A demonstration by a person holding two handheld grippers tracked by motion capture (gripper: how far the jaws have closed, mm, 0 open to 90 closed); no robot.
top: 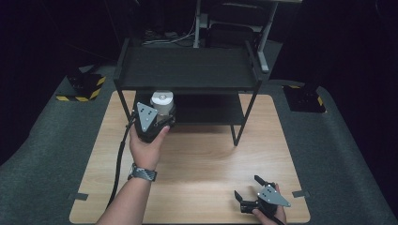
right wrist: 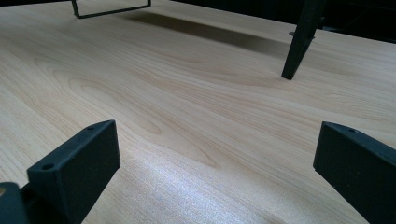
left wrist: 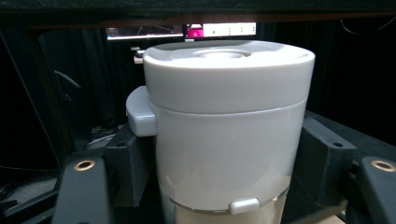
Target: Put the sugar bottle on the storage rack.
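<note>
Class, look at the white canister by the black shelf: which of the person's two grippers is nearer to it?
Left. The left gripper is clamped around the white canister at the black shelf. The right gripper rests open at the table's near right corner, far away.

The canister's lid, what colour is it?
White, like the canister; the lid shows best in the left gripper view.

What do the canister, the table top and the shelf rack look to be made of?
Canister: likely plastic, white, smooth satin sheen, moulded lid and latch tabs; the band at its base looks translucent. It sits clamped in the left tongs.
Table top: wood or wood-look laminate, pale with visible grain, slight gloss.
Shelf rack: probably metal, matt black, thin straight legs.
</note>
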